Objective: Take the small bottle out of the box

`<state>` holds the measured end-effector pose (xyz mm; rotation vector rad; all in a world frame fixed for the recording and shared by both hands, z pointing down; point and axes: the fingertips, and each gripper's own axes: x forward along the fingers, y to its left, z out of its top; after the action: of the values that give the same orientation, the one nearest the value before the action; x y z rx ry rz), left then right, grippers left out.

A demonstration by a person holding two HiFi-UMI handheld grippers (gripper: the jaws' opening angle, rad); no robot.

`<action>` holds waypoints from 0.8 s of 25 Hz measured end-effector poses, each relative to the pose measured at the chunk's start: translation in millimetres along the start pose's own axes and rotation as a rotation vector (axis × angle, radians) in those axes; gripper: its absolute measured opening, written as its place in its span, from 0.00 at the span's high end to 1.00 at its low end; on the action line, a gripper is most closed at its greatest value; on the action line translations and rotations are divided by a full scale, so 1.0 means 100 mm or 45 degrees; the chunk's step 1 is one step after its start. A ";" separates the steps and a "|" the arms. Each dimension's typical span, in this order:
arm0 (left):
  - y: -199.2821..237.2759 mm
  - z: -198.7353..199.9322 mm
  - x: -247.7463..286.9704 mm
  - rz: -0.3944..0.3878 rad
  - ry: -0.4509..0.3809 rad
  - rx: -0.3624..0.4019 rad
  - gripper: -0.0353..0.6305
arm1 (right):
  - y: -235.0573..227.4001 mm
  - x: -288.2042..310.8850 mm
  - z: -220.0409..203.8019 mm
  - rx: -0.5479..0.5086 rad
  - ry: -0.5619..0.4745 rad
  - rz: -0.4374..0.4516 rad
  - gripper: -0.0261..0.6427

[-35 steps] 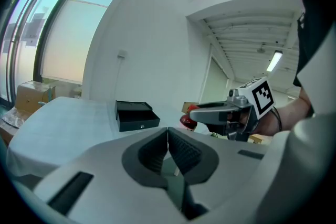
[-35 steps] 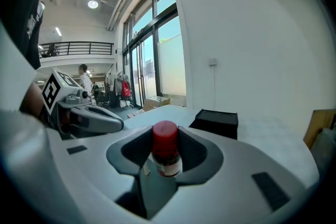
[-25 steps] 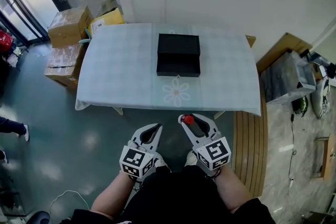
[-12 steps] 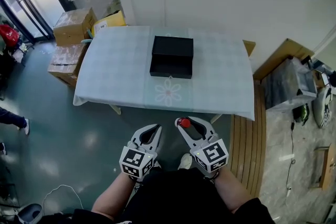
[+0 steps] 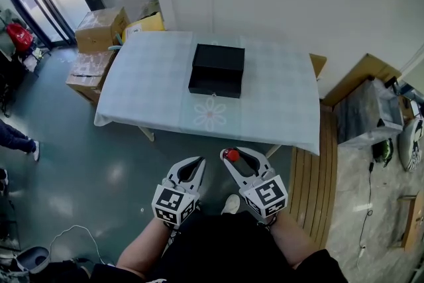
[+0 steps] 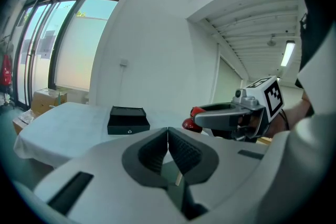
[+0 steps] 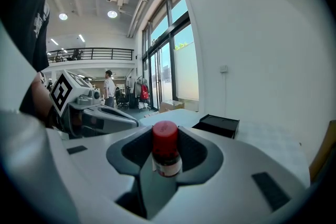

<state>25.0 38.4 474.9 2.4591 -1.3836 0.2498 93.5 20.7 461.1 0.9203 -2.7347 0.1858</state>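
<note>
The small red-capped, white-labelled bottle [image 7: 166, 150] is pinched upright in the right hand-held gripper [image 5: 234, 154], near the body. It is well apart from the flat black box [image 5: 216, 69] on the far tabletop [image 5: 149, 86] (removal apparently complete). The left hand-held gripper [image 6: 168, 136] is pressed together, empty.

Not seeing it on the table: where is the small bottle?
The small bottle sits gripped in the right tool, low in the head view, beside the left tool, short of the table.

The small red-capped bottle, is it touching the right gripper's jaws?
Touching. The right gripper view shows the small bottle upright between the jaws of the right gripper, both pressing its sides.
</note>
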 end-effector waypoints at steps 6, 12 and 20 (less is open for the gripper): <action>-0.09 -0.04 -0.05 0.022 0.000 0.003 0.90 | 0.02 -0.07 -0.05 -0.005 -0.002 0.022 0.72; -0.11 -0.06 -0.12 0.036 0.003 0.011 0.90 | 0.06 -0.09 -0.05 -0.003 -0.006 0.035 0.72; -0.10 -0.03 -0.13 0.030 0.003 0.023 0.90 | 0.07 -0.08 -0.03 -0.006 -0.012 0.030 0.72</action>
<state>26.7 54.7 471.9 2.4573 -1.4161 0.2711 96.2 31.2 462.0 0.8906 -2.7547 0.1796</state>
